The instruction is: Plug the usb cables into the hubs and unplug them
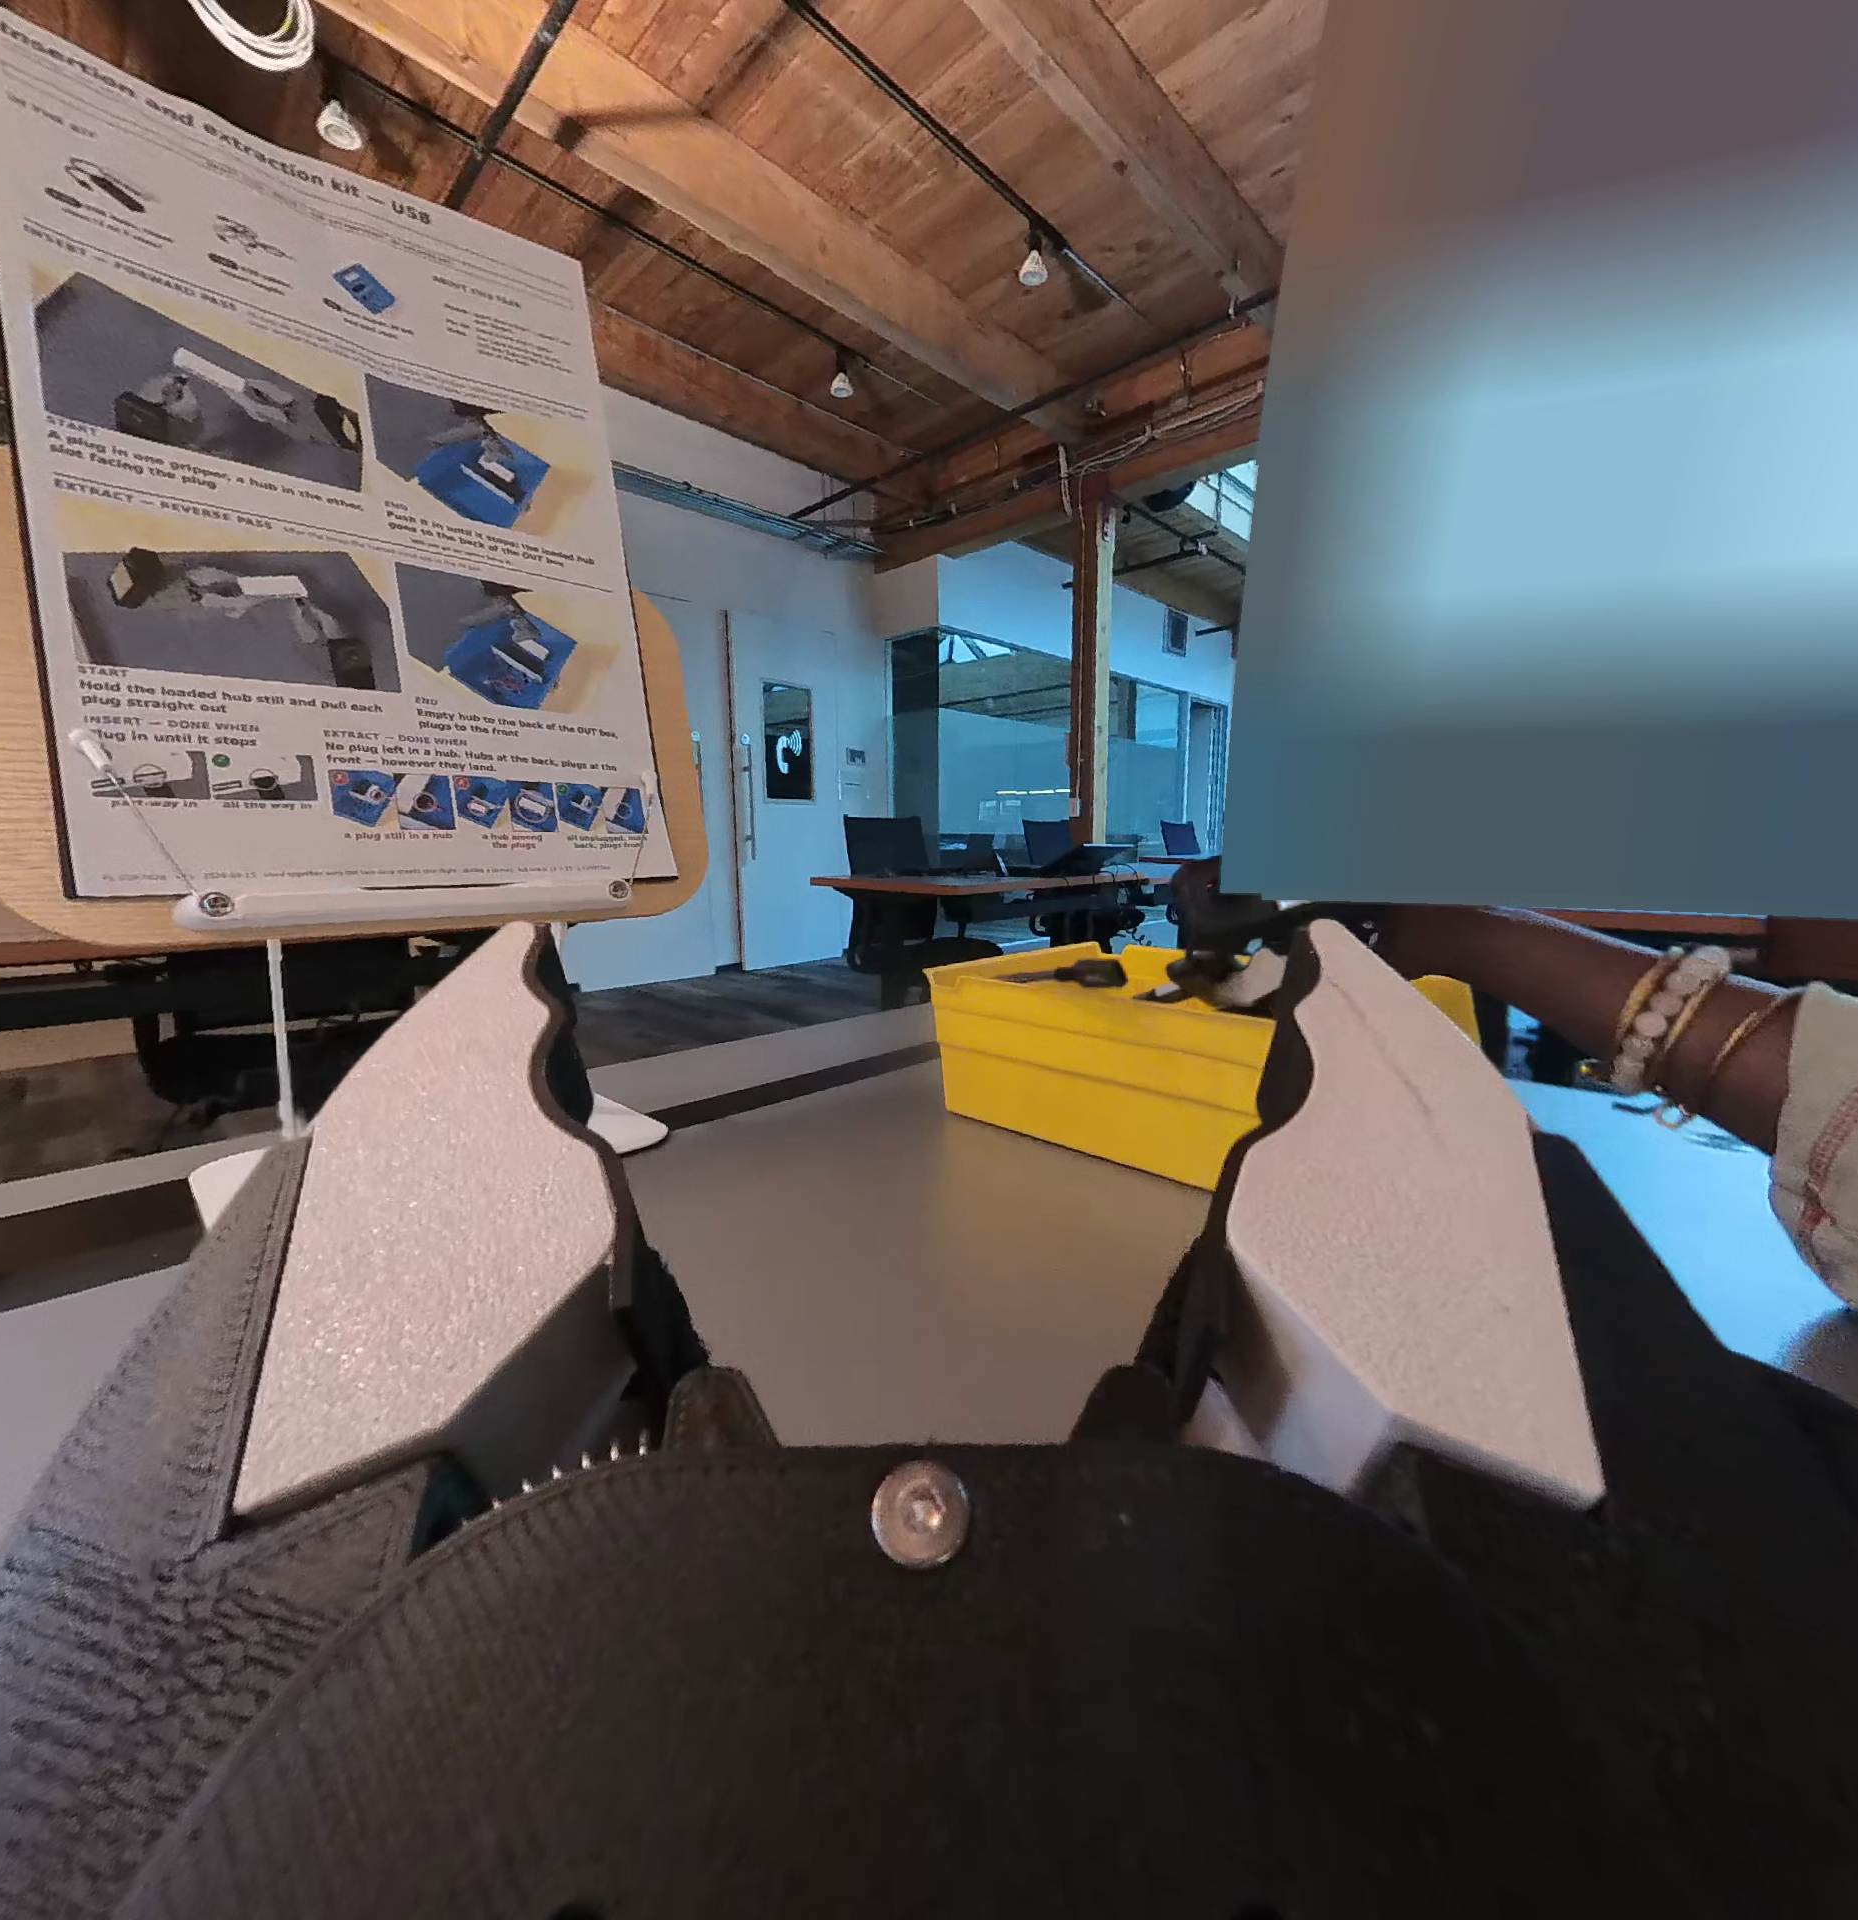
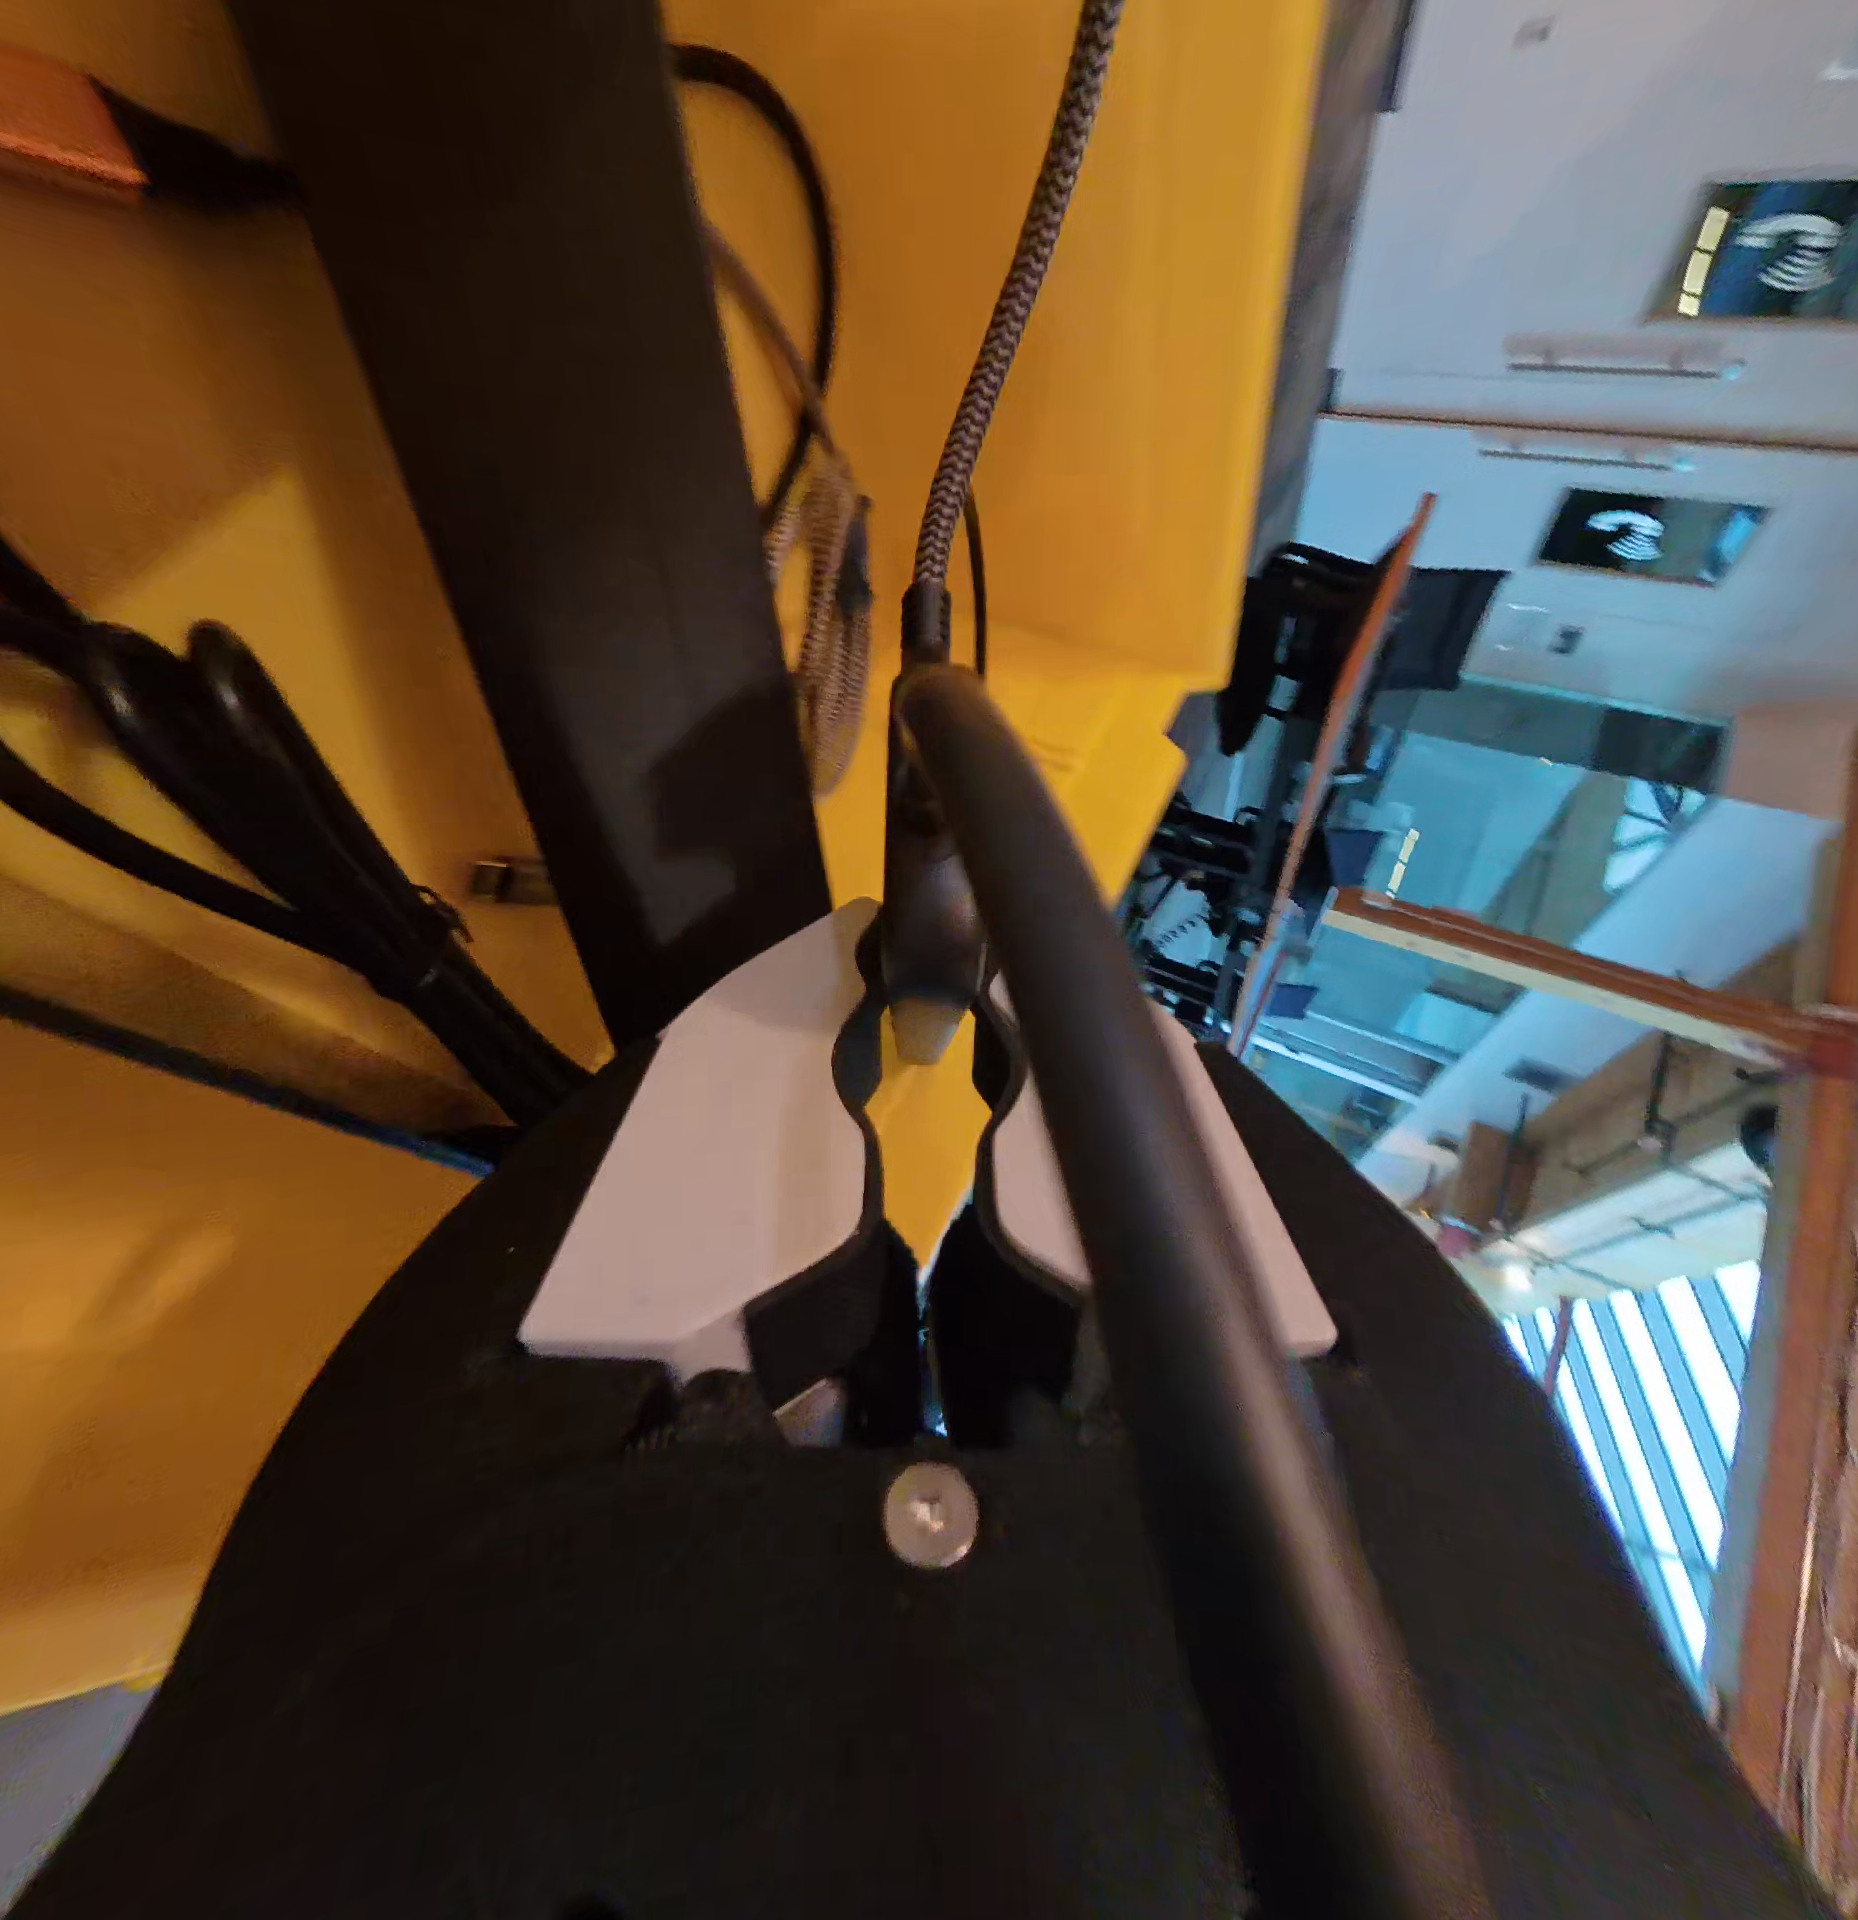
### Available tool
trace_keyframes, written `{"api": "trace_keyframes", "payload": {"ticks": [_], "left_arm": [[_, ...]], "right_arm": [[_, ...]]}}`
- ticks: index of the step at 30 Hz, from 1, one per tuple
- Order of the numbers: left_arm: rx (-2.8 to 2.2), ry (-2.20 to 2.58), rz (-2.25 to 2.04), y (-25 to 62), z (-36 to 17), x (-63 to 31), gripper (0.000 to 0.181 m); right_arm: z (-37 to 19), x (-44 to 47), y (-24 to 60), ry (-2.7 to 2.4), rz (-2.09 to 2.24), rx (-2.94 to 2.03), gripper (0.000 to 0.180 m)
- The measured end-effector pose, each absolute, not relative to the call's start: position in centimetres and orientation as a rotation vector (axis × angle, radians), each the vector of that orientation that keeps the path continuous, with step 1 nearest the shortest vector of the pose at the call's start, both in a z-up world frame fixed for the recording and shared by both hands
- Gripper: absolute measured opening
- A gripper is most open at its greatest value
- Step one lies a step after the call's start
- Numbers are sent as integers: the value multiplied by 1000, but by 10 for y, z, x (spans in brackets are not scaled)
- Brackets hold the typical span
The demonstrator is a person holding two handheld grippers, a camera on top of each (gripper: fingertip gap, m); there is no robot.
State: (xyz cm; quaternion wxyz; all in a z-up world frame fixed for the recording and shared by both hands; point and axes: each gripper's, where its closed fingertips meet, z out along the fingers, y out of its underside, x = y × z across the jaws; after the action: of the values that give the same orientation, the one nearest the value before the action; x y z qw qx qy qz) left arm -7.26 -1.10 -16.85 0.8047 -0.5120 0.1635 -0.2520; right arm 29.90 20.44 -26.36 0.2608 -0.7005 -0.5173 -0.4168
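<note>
My left gripper (image 1: 920,961) is open and empty, held above the grey table (image 1: 883,1247). A yellow bin (image 1: 1091,1060) stands ahead on the right, and the other gripper (image 1: 1231,961) reaches into it. In the right wrist view my right gripper (image 2: 920,961) is shut on the dark plug (image 2: 930,914) of a braided USB cable (image 2: 998,343), inside the yellow bin (image 2: 1112,312). A long black hub (image 2: 551,468) lies just left of the plug. A smooth black cable (image 2: 1112,1091) crosses over my right finger.
An instruction sheet on a wooden stand (image 1: 312,520) rises at the left on a white foot (image 1: 624,1127). A person's arm with bracelets (image 1: 1683,1018) reaches in from the right. Bundled black cables (image 2: 229,779) lie in the bin's left part.
</note>
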Motion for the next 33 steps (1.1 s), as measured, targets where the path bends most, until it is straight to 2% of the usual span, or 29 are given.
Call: {"api": "trace_keyframes", "payload": {"ticks": [3,6,8,12,14,17,20,22,27,31,33], "left_arm": [[-1105,369,-535,-11,-170,-70,126],[-1105,368,-552,-11,-170,-70,126],[-1108,368,-556,-11,-171,-70,126],[-1118,373,-563,-11,-172,-68,126],[-1120,375,-555,-11,-172,-68,125],[-1130,388,-532,-10,-174,-68,121],[-1206,424,-465,-6,-186,-67,111],[-1236,447,-427,-3,-191,-67,109],[-1224,462,-402,-4,-190,-64,103],[-1222,452,-422,-6,-184,-65,99],[-1218,470,-417,-10,-179,-65,95]], "right_arm": [[-287,297,206,-1519,-1030,-1981,13],[-291,289,204,-1471,-773,-2075,28],[-280,282,201,-1364,-601,-2099,45],[-244,277,187,-1153,-428,-2053,60],[-223,273,177,-1008,-348,-1999,73],[-197,257,151,-696,-66,-1902,110],[-194,244,110,-484,185,-1851,129],[-202,236,83,-429,247,-1811,127],[-254,205,48,-504,289,-1895,85],[-280,184,59,-567,305,-1953,67],[-286,172,61,-615,326,-1970,43]]}}
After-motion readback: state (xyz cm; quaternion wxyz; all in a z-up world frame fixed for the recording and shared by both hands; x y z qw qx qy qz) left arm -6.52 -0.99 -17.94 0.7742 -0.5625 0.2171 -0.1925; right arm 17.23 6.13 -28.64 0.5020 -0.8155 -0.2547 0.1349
